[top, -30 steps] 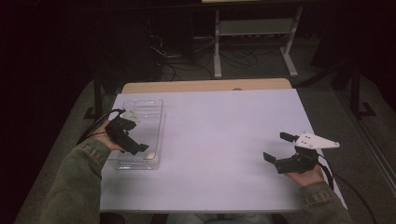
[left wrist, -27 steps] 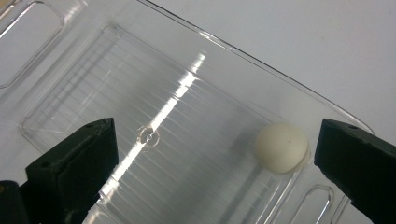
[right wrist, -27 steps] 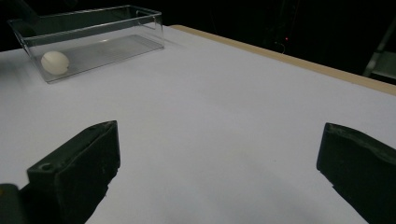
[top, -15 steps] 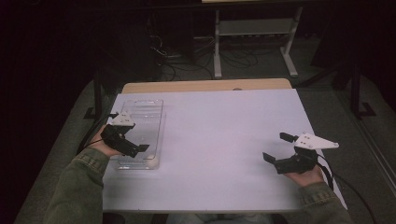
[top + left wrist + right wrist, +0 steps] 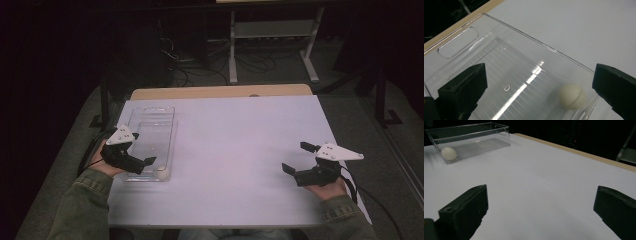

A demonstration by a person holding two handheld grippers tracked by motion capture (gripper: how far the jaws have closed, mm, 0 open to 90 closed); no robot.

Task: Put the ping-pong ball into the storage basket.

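Observation:
A clear plastic bin (image 5: 150, 120) lies lengthwise on the left side of the white table (image 5: 235, 140). A small white ball (image 5: 161, 171) rests in the bin's near right corner. My left gripper (image 5: 142, 161) hovers at the bin's near end, open and holding nothing. In the left gripper view the ball (image 5: 572, 96) lies on the ribbed bin floor (image 5: 506, 75), between the wide-apart jaws of the left gripper (image 5: 539, 75) and closer to the right jaw. My right gripper (image 5: 298, 157) is open above the table's near right part. In the right gripper view the right gripper (image 5: 541, 197) points across the table at the bin (image 5: 474, 132) and ball (image 5: 448, 153).
A wooden strip (image 5: 220, 92) borders the table's far edge. Beyond it stand a white metal frame (image 5: 272, 45) and cables (image 5: 190, 65) on a dark floor. A cable (image 5: 370, 200) trails from the right gripper past the table's right edge.
My left gripper has drawn back from over the bin toward the near left. The right gripper has stayed in place.

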